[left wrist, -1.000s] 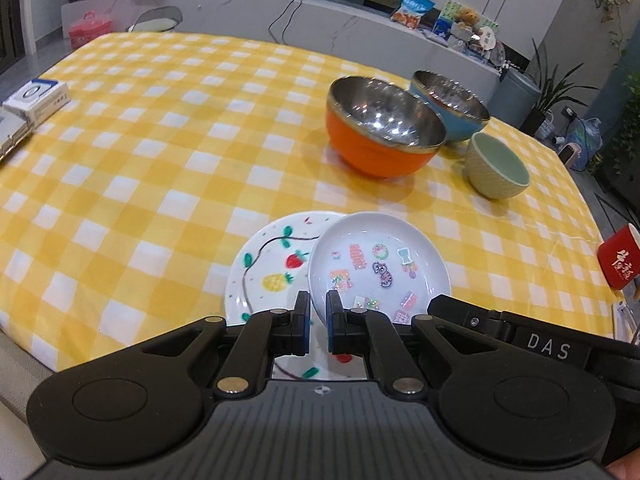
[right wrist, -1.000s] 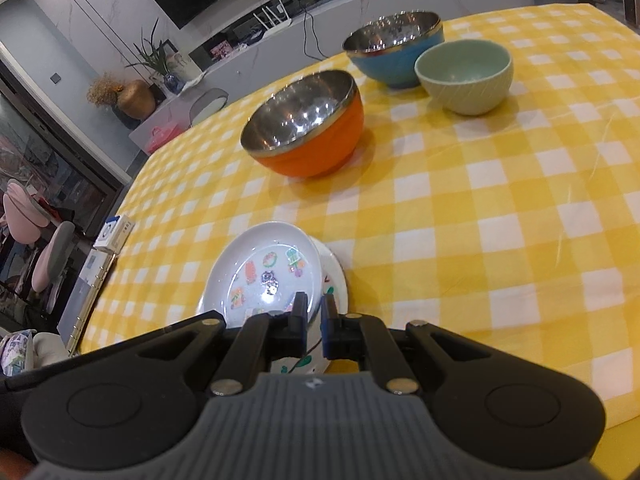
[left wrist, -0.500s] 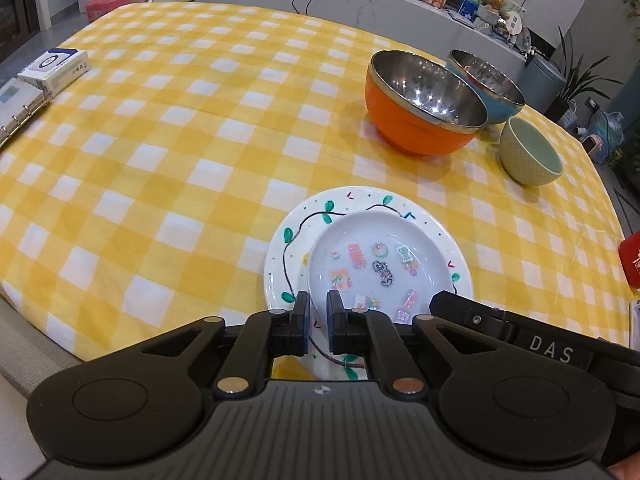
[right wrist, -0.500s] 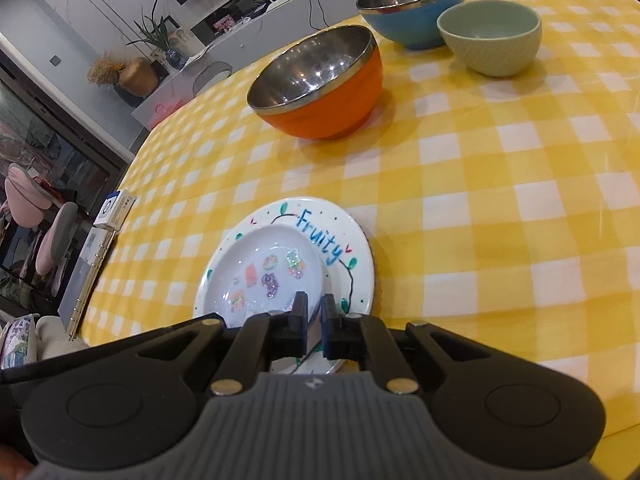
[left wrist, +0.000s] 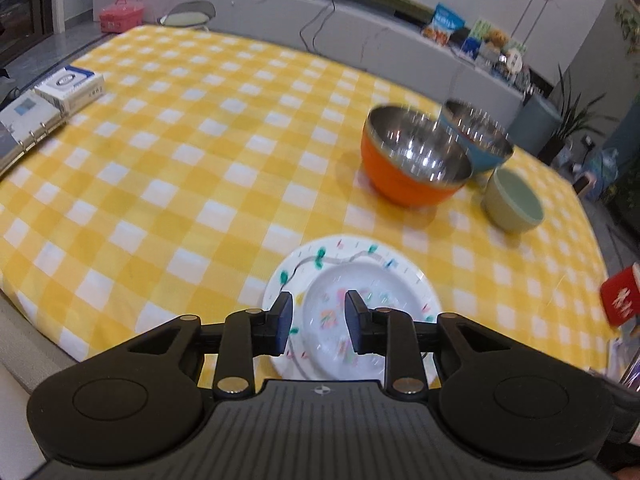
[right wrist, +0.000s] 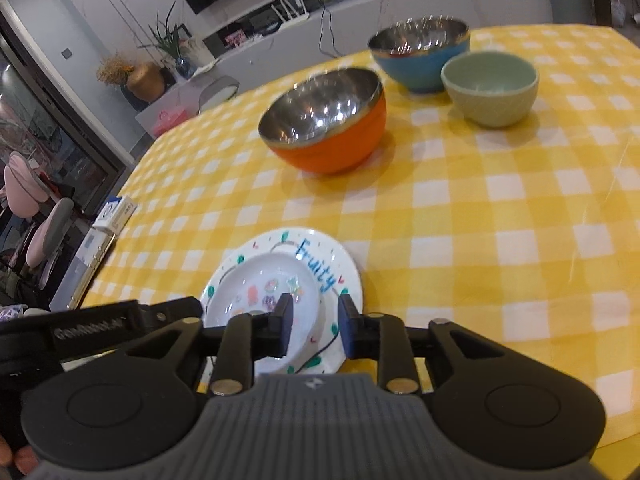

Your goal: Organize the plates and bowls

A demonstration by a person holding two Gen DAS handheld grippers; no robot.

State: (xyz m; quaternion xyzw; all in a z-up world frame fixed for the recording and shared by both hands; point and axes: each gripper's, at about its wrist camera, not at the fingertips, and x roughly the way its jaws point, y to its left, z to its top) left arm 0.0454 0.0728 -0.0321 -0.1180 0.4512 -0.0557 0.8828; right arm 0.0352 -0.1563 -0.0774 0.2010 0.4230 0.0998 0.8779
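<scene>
A small white plate (left wrist: 340, 320) (right wrist: 260, 288) with colourful stickers rests on a larger white plate (left wrist: 360, 246) (right wrist: 336, 256) lettered "Fruity", near the table's front edge. My left gripper (left wrist: 320, 322) hovers over the small plate's near rim, jaws opening, pads clear of it. My right gripper (right wrist: 314, 324) is over the plates' near right rims, jaws opening too, touching nothing. Farther back stand an orange steel-lined bowl (left wrist: 414, 160) (right wrist: 324, 128), a blue steel-lined bowl (left wrist: 478, 140) (right wrist: 418, 56) and a small green bowl (left wrist: 514, 202) (right wrist: 490, 86).
The yellow checked tablecloth (left wrist: 200, 152) covers the table. A blue-and-white box (left wrist: 70, 86) (right wrist: 116, 210) and a ring binder (left wrist: 24, 128) lie at the left edge. A red cup (left wrist: 620, 296) stands at the right edge. The left gripper's body (right wrist: 92, 330) shows in the right wrist view.
The small plate, held off-centre over the big plate a second ago, now lies on it. Both grippers went from shut on its rim to spread, and the left one lifted slightly.
</scene>
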